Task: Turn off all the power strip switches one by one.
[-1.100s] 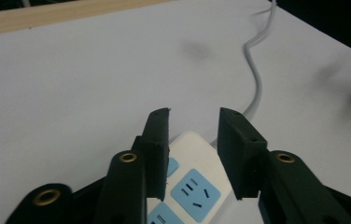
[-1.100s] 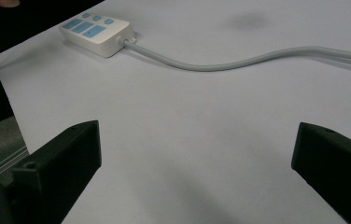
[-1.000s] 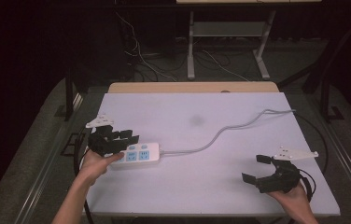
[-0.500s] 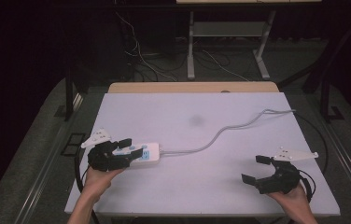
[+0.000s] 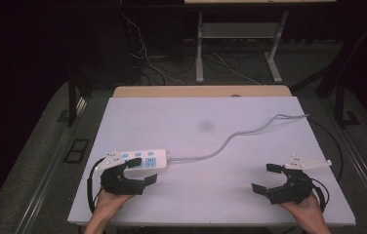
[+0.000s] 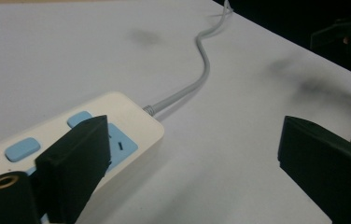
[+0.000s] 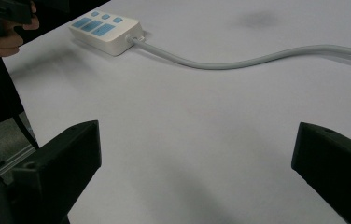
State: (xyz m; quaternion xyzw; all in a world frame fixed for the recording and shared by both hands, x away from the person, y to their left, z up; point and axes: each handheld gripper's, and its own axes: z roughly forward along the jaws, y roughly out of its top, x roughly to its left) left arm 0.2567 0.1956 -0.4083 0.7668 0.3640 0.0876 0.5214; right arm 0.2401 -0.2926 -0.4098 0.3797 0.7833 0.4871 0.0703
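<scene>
A white power strip (image 5: 142,160) with blue sockets lies flat at the near left of the white table (image 5: 206,204). Its grey cable (image 5: 240,135) snakes to the right edge. My left gripper (image 5: 142,171) hovers just at the strip's near side, open, its jaws having just been opening. In the left gripper view, the strip (image 6: 117,116) sits under and beside the left jaw, with nothing pressed between the pads. My right gripper (image 5: 264,178) stands open and empty at the near right. In the right gripper view, the strip (image 7: 103,30) lies far off.
A tan board (image 5: 201,91) borders the table's far edge. Behind it on the dark floor are loose cables (image 5: 147,63) and metal desk legs (image 5: 199,48). Black gripper cables loop off the table's near left and right edges.
My left gripper has drawn back off the strip toward the near edge and sunk, and its jaws have spread wide. The strip stays put. The right gripper has not moved.
</scene>
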